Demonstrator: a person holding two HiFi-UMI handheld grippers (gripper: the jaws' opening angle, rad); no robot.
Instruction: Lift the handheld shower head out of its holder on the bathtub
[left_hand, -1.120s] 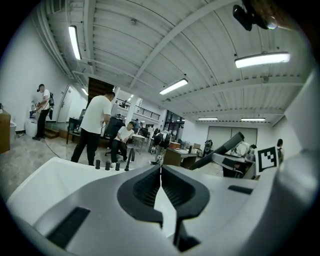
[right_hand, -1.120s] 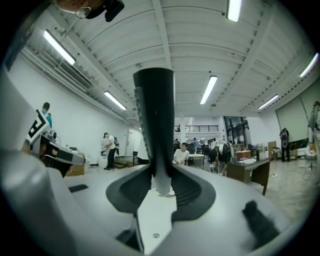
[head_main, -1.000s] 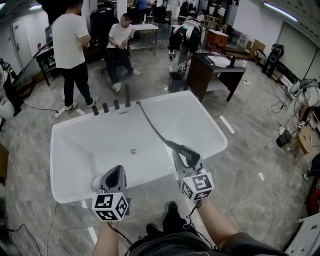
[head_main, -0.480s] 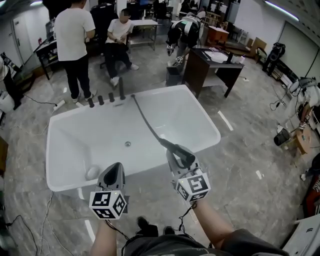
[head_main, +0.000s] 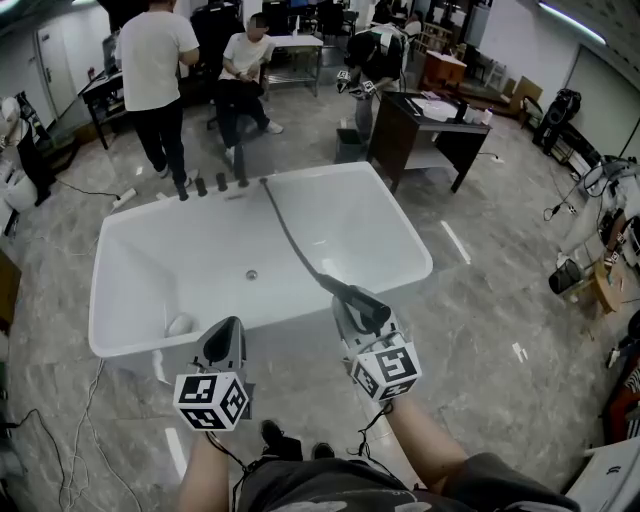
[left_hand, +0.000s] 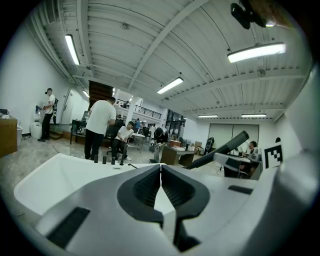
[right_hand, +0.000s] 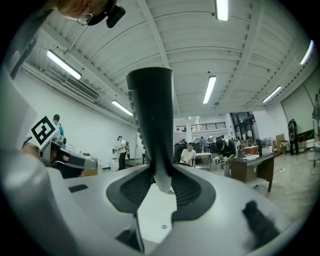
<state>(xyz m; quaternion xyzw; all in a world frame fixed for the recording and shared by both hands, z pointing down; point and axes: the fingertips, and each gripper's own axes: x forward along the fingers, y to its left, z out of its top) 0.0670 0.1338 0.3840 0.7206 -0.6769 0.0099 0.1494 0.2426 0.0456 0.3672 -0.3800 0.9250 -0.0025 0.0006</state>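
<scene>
holds the shower head (head_main: 362, 303) clamped in the right gripper (head_main: 351, 314), pads pressed on either side of its dark handle. out of its holder, up over the near rim of the tub (head_main: 140, 262) toward the right end, well apart from the far rim. in the right gripper view, stands up dark and tall from between the jaws. trails a dark hose (head_main: 290, 232) from the shower head across the tub to the far rim, ending just right of a row of four dark taps (head_main: 210, 185).

carries the left gripper (head_main: 228, 328) clenched on nothing, jaws met tip to tip. sits left of the right gripper, just on the near side of the tub's near rim, marker cube toward the person.

inside the white tub: a drain (head_main: 251, 274) in the middle of the floor, a pale round thing (head_main: 180, 325) at the near left corner; cannot tell what.

beyond the tub, on the grey floor: a standing person (head_main: 160, 60) in a white top at the far left, a seated person (head_main: 243, 72) just right of that one, a third person (head_main: 372, 58) bent over farther right. a dark desk (head_main: 425, 135) at the far right of the tub, papers on top.
</scene>
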